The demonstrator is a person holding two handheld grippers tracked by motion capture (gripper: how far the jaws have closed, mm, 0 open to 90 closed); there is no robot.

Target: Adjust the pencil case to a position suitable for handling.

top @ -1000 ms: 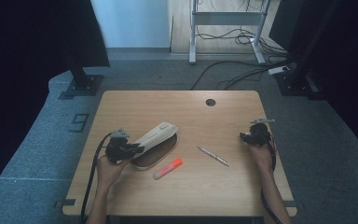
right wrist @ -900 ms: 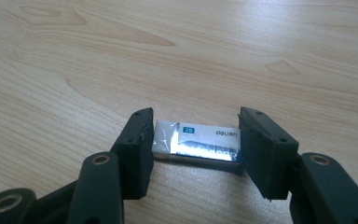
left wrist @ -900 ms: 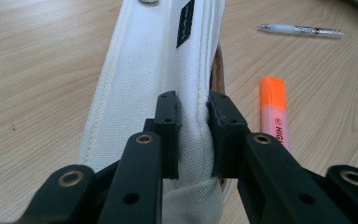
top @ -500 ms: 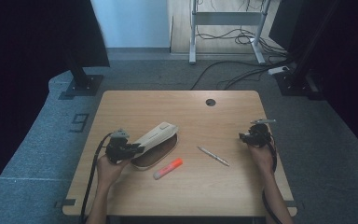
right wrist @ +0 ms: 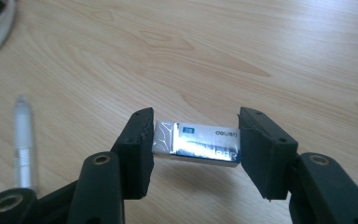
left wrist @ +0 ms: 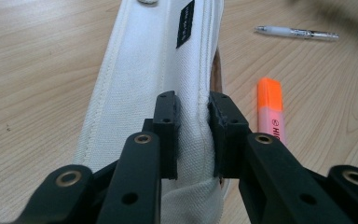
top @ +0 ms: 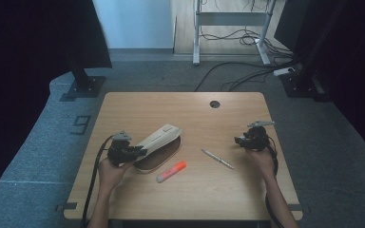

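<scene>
My right gripper [right wrist: 193, 144] is clamped on a small silver eraser [right wrist: 196, 143], held crosswise between its jaws. My left gripper [left wrist: 193, 130] pinches the white pencil case [left wrist: 154, 70], which stretches lengthwise straight ahead of it. The case's open mouth lies well to the left of the right gripper, beyond the pen [top: 217, 158].

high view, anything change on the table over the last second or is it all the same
Nothing visibly changed. The left gripper stays shut on the flap of the white pencil case, and the right gripper still holds the small silver-wrapped block at the table's right side. The orange highlighter and the pen lie where they were.
</scene>
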